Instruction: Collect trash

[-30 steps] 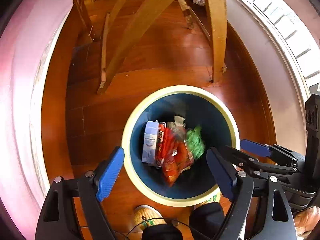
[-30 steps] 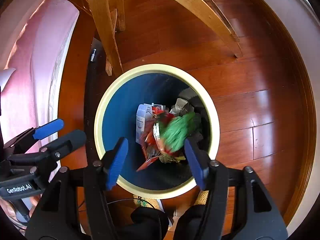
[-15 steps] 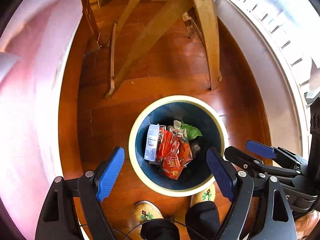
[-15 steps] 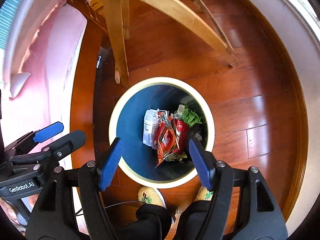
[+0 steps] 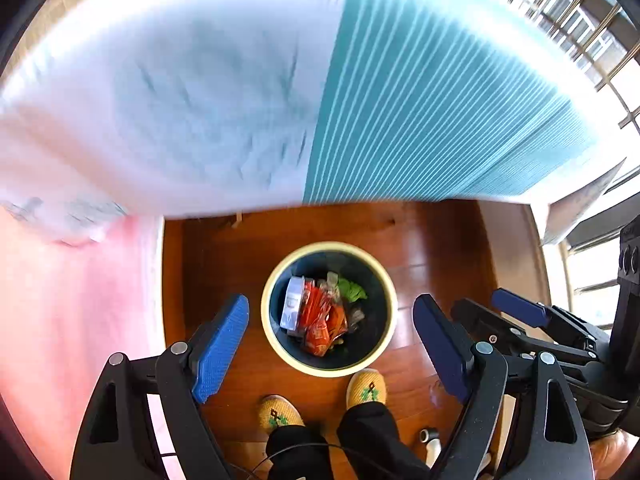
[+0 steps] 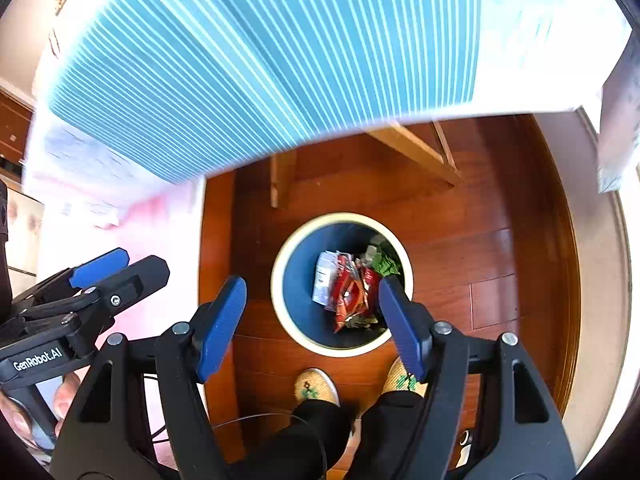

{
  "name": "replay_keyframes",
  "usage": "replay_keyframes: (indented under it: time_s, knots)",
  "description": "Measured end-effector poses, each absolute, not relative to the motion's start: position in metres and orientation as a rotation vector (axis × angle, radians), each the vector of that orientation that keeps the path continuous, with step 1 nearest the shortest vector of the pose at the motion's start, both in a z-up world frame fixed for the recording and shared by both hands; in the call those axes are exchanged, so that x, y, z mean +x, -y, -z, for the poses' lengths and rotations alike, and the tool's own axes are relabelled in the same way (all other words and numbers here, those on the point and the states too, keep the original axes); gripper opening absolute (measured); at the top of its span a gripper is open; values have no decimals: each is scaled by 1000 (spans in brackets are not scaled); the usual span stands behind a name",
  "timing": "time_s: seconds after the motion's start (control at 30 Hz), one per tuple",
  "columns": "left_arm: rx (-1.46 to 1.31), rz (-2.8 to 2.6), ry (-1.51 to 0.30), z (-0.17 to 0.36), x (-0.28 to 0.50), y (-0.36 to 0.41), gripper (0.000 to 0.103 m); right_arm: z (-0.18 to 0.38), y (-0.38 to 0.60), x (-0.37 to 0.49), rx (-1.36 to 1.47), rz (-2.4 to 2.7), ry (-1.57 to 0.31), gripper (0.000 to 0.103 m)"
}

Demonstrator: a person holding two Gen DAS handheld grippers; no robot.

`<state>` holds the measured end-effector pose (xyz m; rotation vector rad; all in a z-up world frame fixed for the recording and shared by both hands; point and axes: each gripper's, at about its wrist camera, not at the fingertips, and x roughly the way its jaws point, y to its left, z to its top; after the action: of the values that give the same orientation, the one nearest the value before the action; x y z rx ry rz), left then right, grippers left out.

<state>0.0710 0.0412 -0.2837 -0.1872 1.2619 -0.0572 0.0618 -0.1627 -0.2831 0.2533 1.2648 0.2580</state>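
Trash [image 5: 320,314] is all in the bin [image 5: 276,332] on the wood floor [image 5: 432,240]: white carton, red/orange wrappers, green scrap, jumbled, no clear long axis. Bin lies straight below and ahead of both grippers, well apart from them. Left gripper [image 5: 331,346] released, nothing between pads. Right gripper [image 6: 312,324] also spread wide, empty. Neither noticeably nearer. Striped tablecloth [image 6: 280,60] overhangs above; any remaining trash is probably up there.
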Motion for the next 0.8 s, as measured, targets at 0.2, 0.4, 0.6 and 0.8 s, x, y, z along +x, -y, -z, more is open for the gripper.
replay_keyframes:
  time_s: [0.2,0.4,0.6,0.8]
  knots:
    - [-180,24,-1215,214,68,-39,86,213,163,63,230,-279,-1224,67]
    - [-196,-13,-1159,139,62,-41,86,138,165,63,194,-283,-1195,67]
    - [-188,-60,-1092,72,49,-37,86,64,164,60,144,-300,-1134,68]
    - [-206,-102,-1024,20,48,-35,86,7,163,60,160,-311,-1077,68]
